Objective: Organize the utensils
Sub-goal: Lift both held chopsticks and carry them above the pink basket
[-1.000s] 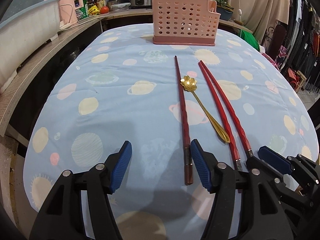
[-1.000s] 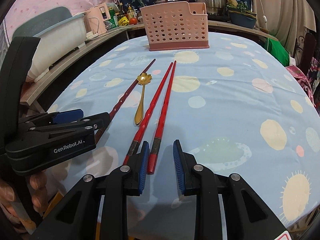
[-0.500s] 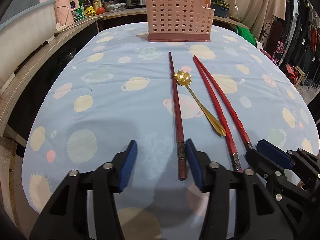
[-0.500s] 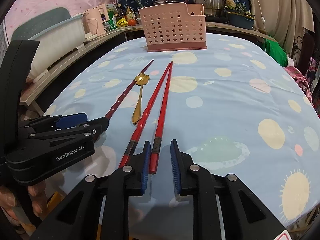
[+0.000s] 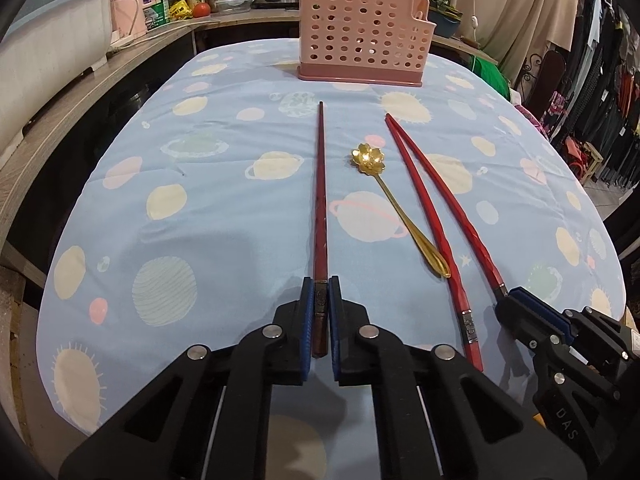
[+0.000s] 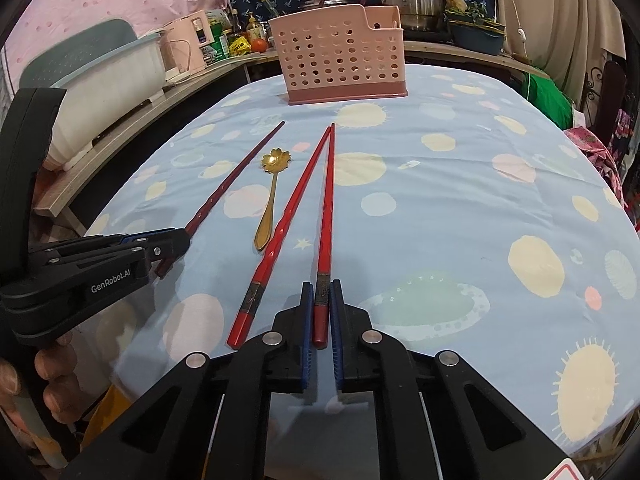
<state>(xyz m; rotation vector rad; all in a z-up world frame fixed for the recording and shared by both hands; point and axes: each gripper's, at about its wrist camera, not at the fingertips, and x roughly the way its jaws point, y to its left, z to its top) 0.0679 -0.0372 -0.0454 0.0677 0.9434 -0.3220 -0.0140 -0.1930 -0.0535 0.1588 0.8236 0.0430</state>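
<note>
Left gripper (image 5: 320,312) just closed on the butt of the dark chopstick (image 5: 321,208); right gripper (image 6: 321,312) just closed on the butt of a red chopstick (image 6: 326,208). Both sticks flat on the cloth (image 5: 200,220), running straight ahead from the jaws, tips toward the basket (image 5: 362,36) well beyond. Second red chopstick (image 6: 280,236) and spoon (image 6: 272,196) loose between the two.

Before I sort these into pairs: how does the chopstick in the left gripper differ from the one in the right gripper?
The dark chopstick in the left gripper is maroon and lies alone; the bright red chopstick in the right gripper lies beside its matching mate, tips nearly meeting. Both are clamped at the butt end, tips toward the pink basket.
</note>
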